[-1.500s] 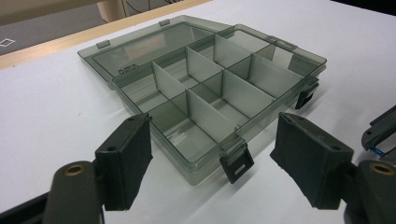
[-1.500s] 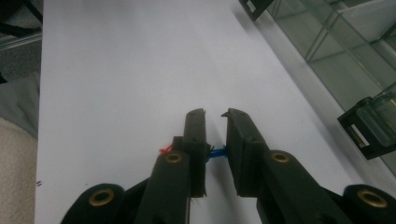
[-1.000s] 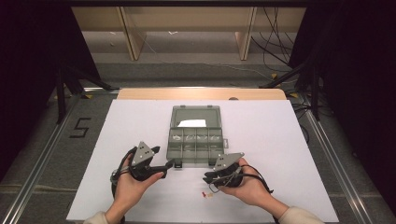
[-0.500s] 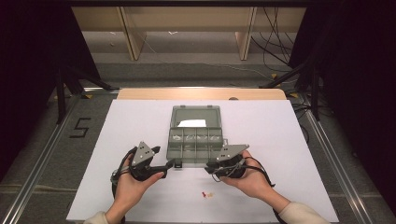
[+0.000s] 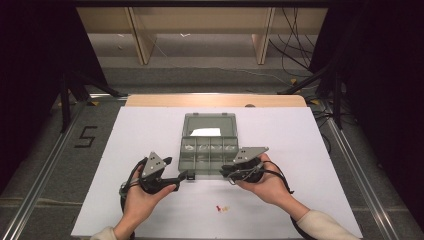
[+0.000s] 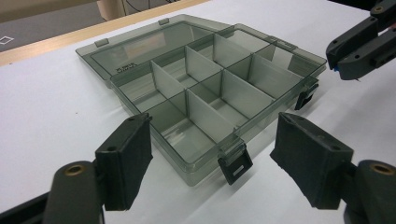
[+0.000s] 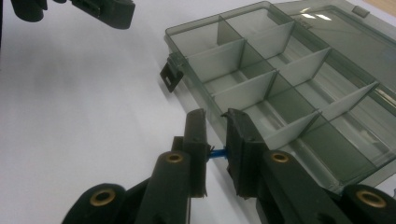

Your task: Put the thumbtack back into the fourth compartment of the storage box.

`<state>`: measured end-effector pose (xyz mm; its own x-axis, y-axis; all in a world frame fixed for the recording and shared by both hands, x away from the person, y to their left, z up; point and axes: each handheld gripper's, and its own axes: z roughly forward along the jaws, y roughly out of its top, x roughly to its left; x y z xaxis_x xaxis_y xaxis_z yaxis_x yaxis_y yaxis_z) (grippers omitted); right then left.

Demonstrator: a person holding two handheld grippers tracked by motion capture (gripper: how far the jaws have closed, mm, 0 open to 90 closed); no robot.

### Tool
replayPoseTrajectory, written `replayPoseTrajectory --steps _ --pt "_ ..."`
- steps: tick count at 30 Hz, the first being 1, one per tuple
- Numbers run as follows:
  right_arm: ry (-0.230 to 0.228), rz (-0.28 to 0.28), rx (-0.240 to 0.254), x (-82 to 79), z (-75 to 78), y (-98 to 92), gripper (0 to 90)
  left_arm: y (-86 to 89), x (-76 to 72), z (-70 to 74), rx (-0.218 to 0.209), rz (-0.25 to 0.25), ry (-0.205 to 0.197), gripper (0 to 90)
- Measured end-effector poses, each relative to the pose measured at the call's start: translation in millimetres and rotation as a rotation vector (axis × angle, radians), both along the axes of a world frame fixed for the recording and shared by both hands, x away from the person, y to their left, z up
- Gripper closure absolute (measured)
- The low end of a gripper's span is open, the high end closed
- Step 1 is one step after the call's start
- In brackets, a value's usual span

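The right gripper [image 7: 215, 135] pinches a small blue piece [image 7: 217, 152] between its nearly closed jaws, at the five o'clock corner of the open, smoky-grey clear plastic compartment box [image 5: 207, 150]. The left gripper [image 6: 215, 163] has its jaws spread wide and empty, at the box's seven o'clock corner, by a front latch [image 6: 236, 165]. On the white table sheet [image 5: 300, 150], at six o'clock from the box, lie tiny red and pale bits [image 5: 221, 208].

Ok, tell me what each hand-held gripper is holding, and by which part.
The right hand-held gripper pinches a small blue piece across its middle. The left hand-held gripper holds nothing; its jaws stand open.
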<state>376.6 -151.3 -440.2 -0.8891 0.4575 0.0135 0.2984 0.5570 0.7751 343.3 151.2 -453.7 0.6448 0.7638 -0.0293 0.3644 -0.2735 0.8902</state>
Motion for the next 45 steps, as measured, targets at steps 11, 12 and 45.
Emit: replayPoseTrajectory --steps 11,12,45 --pt "-0.014 -0.035 0.007 12.0 4.1 0.0 79.4 0.5 0.0 0.0 0.000 0.002 0.000 27.1" --pt "-0.018 -0.036 0.010 14.4 4.8 -0.4 79.4 0.6 0.1 0.1 0.001 0.002 -0.002 27.2" --pt "-0.044 -0.193 -0.008 77.4 0.9 -5.3 79.4 1.7 -0.2 2.0 -0.003 0.004 -0.013 27.2"
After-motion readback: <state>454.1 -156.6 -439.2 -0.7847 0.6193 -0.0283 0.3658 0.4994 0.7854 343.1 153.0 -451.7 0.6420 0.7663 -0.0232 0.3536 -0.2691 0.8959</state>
